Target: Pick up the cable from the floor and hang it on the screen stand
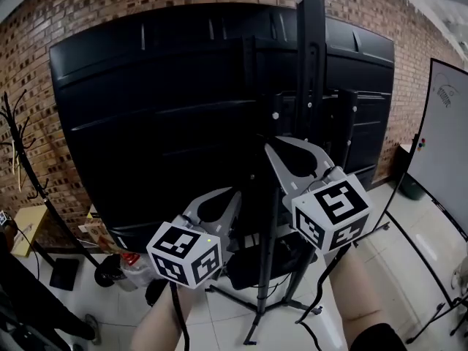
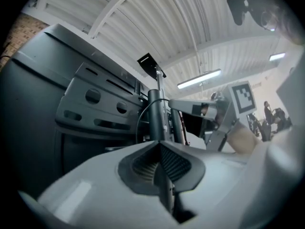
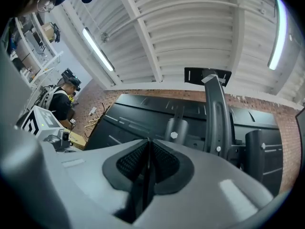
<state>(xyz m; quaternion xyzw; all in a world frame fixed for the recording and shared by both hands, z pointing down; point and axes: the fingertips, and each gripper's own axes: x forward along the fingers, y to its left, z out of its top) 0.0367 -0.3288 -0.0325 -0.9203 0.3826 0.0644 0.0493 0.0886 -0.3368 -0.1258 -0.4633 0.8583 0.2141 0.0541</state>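
I face the back of a big black screen [image 1: 161, 123] on its stand, whose pole [image 1: 311, 64] rises at centre right. Both grippers are raised in front of it. My left gripper [image 1: 235, 194] is shut, and a thin black cable [image 1: 178, 316] hangs from it along the forearm. In the left gripper view the cable [image 2: 138, 120] arcs up from the closed left gripper [image 2: 158, 143] beside the pole [image 2: 156, 113]. My right gripper [image 1: 274, 146] is higher, close to the pole. Its pads meet on a thin dark strand at the right gripper [image 3: 147, 140], and a cable [image 1: 325, 276] trails below it.
The stand's legs [image 1: 263, 298] spread over the white tiled floor. A coat rack [image 1: 22, 159] stands at the left by the brick wall, with clutter [image 1: 124, 265] near its foot. A whiteboard [image 1: 446, 145] stands at the right. A person [image 3: 62, 99] is far left in the right gripper view.
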